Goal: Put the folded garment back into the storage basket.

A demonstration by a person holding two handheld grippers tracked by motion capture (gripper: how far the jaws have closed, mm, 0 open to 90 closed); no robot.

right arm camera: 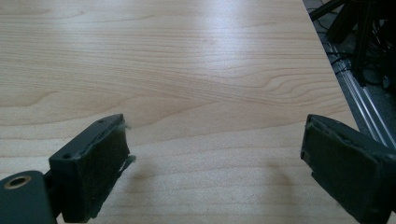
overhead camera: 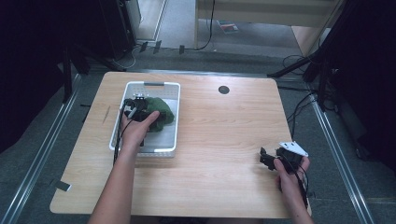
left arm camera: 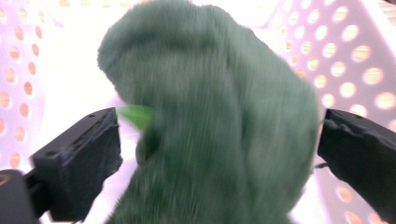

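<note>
Green fuzzy cloth (left arm camera: pixel 210 121) heaped inside the white perforated basket (overhead camera: pixel 173 119) at the left of the wooden surface (overhead camera: pixel 224 140), between the wide-spread jaws of the left gripper (overhead camera: pixel 136 110), pads apart from the pile, nothing clamped. Risk from here: fibres snagging on a pad as the hand lifts, dragging the cloth over the basket rim. Right gripper (right arm camera: pixel 212 163) idle over bare wood, jaws wide and empty, well apart from the basket.

I find no legible text, label, brand, number or sign in any view. I checked the white basket (overhead camera: pixel 173 116), the green plush cloth (left arm camera: pixel 210 121) and the wooden surface (overhead camera: pixel 219 135): nothing printed on them.
</note>
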